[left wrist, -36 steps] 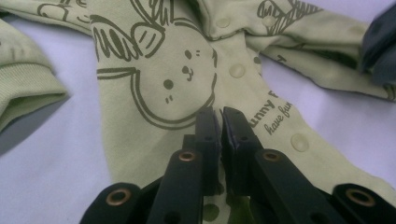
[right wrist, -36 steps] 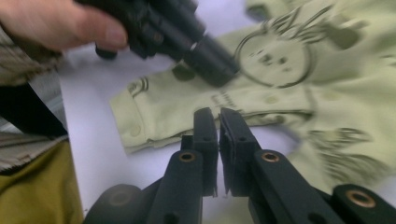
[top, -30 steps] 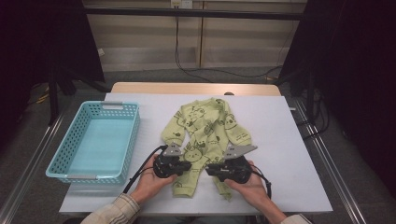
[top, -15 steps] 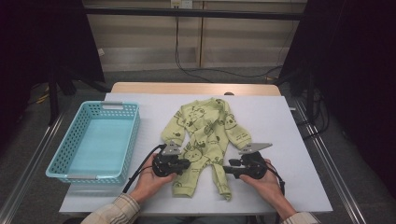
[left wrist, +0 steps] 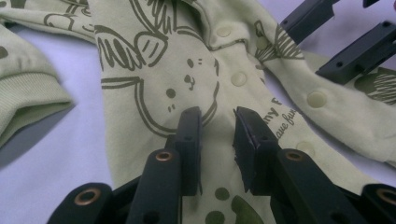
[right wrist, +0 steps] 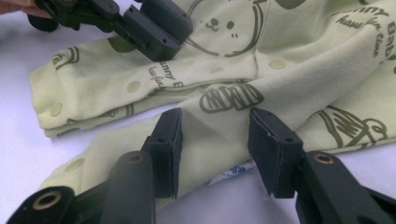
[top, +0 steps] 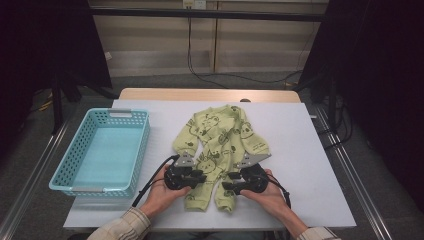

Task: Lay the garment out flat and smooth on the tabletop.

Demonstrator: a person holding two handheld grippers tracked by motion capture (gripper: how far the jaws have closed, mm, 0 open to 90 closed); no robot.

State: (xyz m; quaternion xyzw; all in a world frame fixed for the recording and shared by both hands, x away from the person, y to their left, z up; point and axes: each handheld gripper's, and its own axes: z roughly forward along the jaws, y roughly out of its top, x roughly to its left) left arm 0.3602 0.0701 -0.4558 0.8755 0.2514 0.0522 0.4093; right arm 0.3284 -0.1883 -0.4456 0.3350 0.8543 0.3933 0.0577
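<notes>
My white tabletop (top: 300, 150) carries the light green baby romper (top: 220, 145), spread flat near the middle with its 2 legs toward me, and the blue basket (top: 100, 150) stands well apart on its left side.

My left hand-held gripper (top: 202, 176) rests over the romper's left leg; its jaws have just been opening and now stand a little apart, with cloth lying between them but not pinched. My right hand-held gripper (top: 227, 187) sits over the other leg, its jaws also just opened and standing wider, with a ridge of fabric between them that the pads do not press.

What I think could go wrong: with both grips released, the cloth may slacken and the legs lose their lie, so any fold I start next would come out crooked. If I close again this low, I may catch only the top layer, or nip a snap button (left wrist: 238, 78), and the layers would slide apart. The 2 hand-held grippers are near each other, so they could knock together.

Writing: beside my left jaws I read part of a print, "ave fun" (left wrist: 285, 123); in the right gripper view, "unny B" (right wrist: 161, 70) and "have fun time" (right wrist: 362, 30). A small white tag (right wrist: 231, 172) peeks out, unreadable.
</notes>
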